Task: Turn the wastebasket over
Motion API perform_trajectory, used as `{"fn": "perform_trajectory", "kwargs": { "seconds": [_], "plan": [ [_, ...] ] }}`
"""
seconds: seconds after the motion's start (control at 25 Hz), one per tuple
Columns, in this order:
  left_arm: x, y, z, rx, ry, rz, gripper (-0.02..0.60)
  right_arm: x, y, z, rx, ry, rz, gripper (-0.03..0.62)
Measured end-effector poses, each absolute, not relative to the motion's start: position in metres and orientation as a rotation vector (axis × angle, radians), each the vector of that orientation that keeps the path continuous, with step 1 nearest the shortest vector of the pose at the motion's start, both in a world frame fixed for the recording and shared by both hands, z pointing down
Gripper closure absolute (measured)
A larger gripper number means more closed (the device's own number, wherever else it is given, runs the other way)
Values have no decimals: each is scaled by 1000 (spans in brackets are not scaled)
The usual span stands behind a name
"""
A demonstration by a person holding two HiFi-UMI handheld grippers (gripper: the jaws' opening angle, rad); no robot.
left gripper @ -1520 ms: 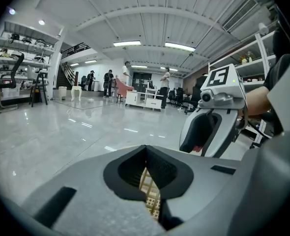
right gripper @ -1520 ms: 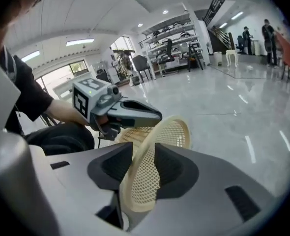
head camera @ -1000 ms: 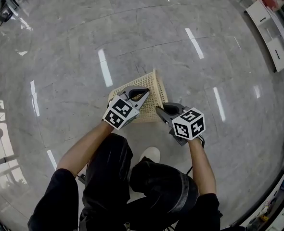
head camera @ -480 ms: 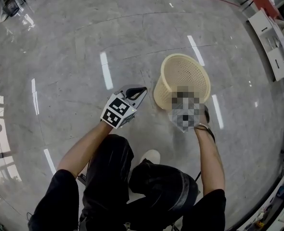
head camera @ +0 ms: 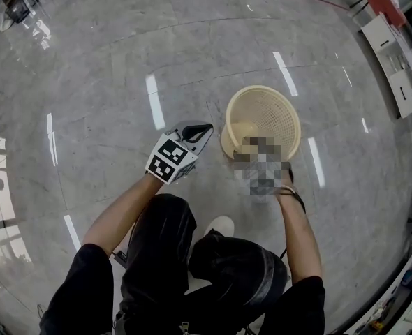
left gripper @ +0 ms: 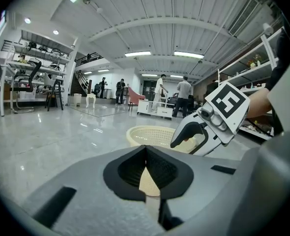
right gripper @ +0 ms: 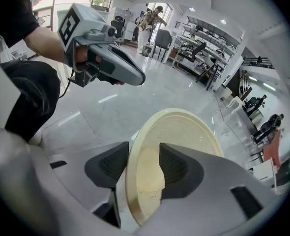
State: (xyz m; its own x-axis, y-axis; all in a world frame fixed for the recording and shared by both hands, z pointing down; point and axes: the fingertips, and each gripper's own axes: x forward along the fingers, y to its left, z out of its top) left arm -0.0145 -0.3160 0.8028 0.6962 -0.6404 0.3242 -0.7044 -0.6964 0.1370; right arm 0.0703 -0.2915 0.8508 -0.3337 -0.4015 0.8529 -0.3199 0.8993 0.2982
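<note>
The cream mesh wastebasket (head camera: 263,112) stands upright on the floor with its mouth up. It also fills the middle of the right gripper view (right gripper: 184,132) and sits behind the jaws in the left gripper view (left gripper: 150,133). My right gripper (head camera: 252,146) points steeply down at the near rim. Its jaws have just been opening: they straddle the rim and wall (right gripper: 144,154) with a gap at each pad. My left gripper (head camera: 200,128) hovers left of the basket, apart from it, jaws shut and empty (left gripper: 146,149).
Polished grey stone floor all round. The person's dark-trousered knees and a white shoe (head camera: 218,223) lie just behind the grippers. White shelving (head camera: 394,54) stands at the far right. Several people and furniture (left gripper: 159,100) are far off across the hall.
The basket lay tipped between both grippers; it now stands mouth up, further right. The left gripper came off it. The right gripper rolled over with the rim, and its jaws have spread.
</note>
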Motion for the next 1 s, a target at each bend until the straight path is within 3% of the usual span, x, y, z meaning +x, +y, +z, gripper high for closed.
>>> {"fn": "perform_trajectory", "kwargs": {
  "seconds": [0.32, 0.36, 0.44, 0.52, 0.76, 1.0],
  "plan": [
    [-15, -326, 784, 2664, -1074, 331, 575, 56, -298, 784, 695, -2133, -1, 416],
    [-13, -327, 778, 2669, -1073, 327, 575, 61, -305, 773, 748, -2139, 1, 431],
    [-7, -329, 761, 2676, -1074, 317, 575, 77, -317, 748, 861, -2133, 0, 530],
    [-1, -327, 738, 2670, -1075, 300, 575, 94, -323, 724, 976, -2132, 45, 564],
    [10, -312, 624, 2630, -1070, 307, 575, 127, -319, 615, 1280, -2132, 177, 580],
    [3, -283, 459, 2581, -1121, 266, 575, 128, -283, 444, 1466, -2173, 289, 580]
  ]
}}
